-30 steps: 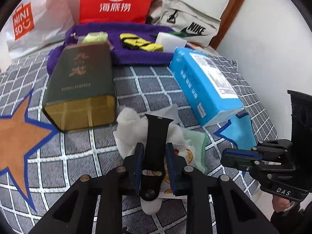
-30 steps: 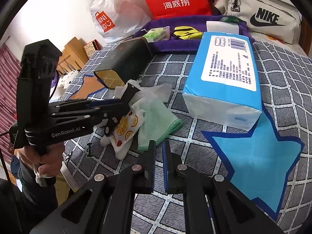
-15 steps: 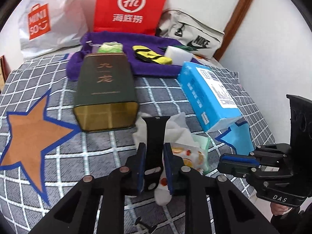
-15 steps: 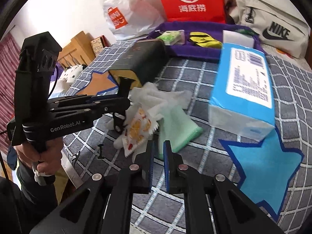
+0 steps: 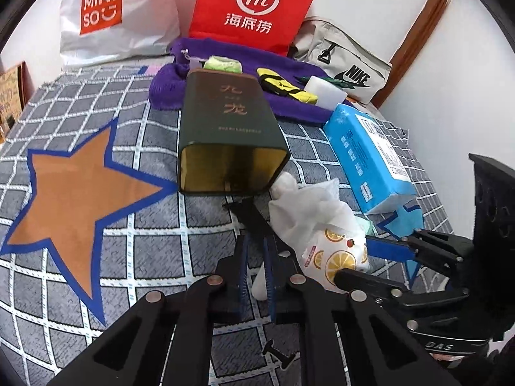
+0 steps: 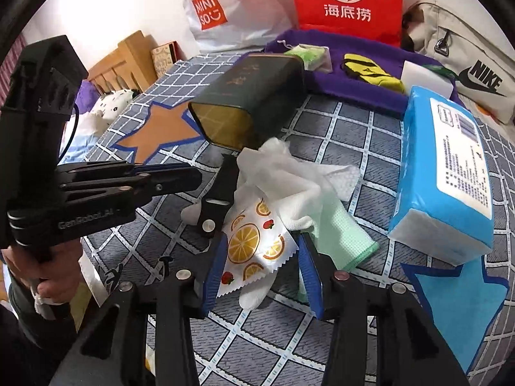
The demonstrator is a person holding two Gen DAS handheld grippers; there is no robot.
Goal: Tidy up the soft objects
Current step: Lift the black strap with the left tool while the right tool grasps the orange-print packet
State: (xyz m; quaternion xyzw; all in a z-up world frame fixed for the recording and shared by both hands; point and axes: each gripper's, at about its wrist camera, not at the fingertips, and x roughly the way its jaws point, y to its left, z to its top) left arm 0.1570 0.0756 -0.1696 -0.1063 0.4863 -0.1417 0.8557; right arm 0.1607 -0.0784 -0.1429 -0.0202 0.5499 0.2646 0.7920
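My left gripper [image 5: 256, 265] is shut on a black strap [image 5: 249, 217] and holds it just in front of the open mouth of a dark green tin box [image 5: 230, 135] lying on its side. In the right wrist view the strap [image 6: 222, 189] hangs from the left gripper [image 6: 190, 177]. My right gripper [image 6: 262, 268] is open, its jaws on either side of a fruit-printed packet [image 6: 254, 247]. The packet [image 5: 334, 254] lies in a pile with a white crumpled cloth [image 6: 283, 180] and a green cloth [image 6: 344, 238].
A blue tissue pack [image 6: 447, 177] lies at the right. A purple towel [image 5: 231, 74] at the back holds a yellow-black item [image 5: 286, 85], a green packet [image 5: 223, 64] and a white block [image 5: 323, 91]. Bags stand behind: Miniso [image 5: 106, 13], red [image 5: 254, 6], Nike [image 5: 347, 64].
My left gripper lifted the strap off the pile and moved it left toward the tin box's mouth. My right gripper opened and moved in around the fruit-printed packet.
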